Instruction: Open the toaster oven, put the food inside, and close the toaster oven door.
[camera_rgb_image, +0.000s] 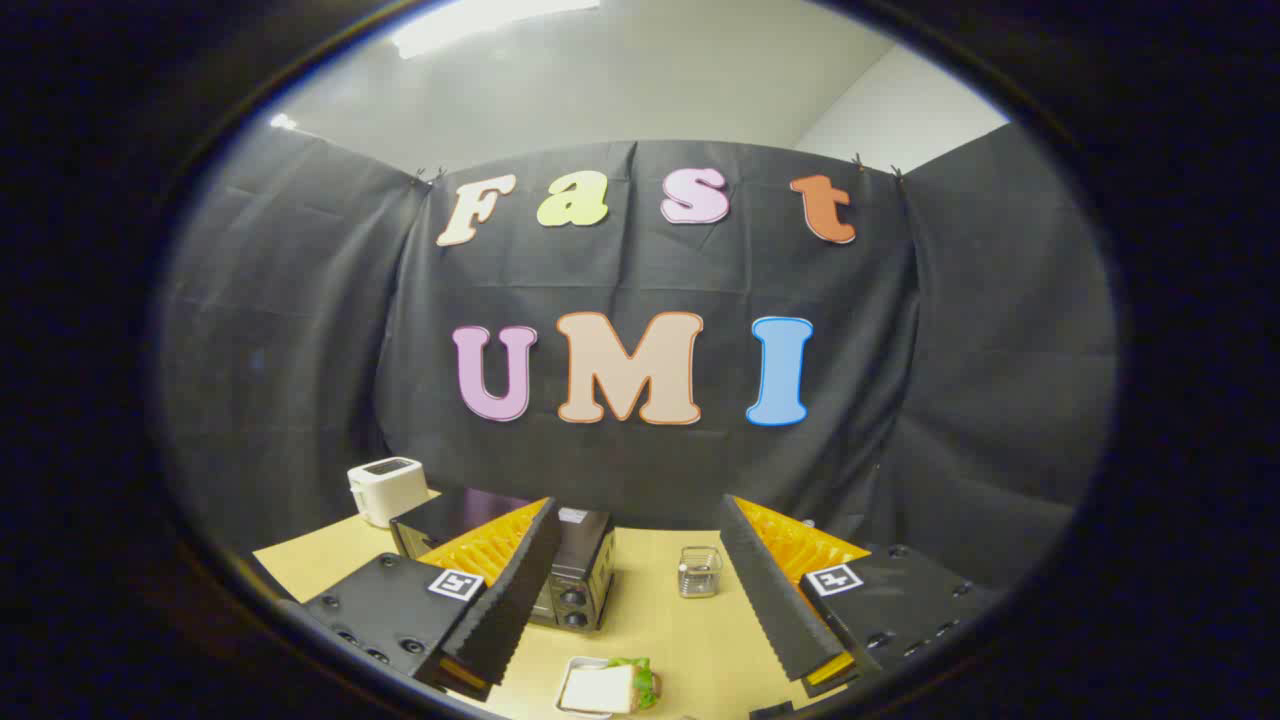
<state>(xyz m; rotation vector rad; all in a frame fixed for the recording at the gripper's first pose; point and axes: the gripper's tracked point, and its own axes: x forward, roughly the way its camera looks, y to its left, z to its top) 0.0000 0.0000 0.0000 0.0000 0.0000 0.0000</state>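
Gripper (640, 610) spread wide, fingers (505, 600) apart, holding nothing, raised above tan table (690, 625). Sandwich (610, 688) on small white plate (575, 668) between fingers, below them — bread with green leaf. Toaster oven (575, 580) just ahead, partly hidden behind left finger, knobs facing forward; door state cannot tell. Small glass jar (700, 571) near right finger. White toaster (385, 490) farther back, beside oven.

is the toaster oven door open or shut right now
Shut: the toaster oven front stands upright, nothing folded down. The gripper is open, holding nothing.
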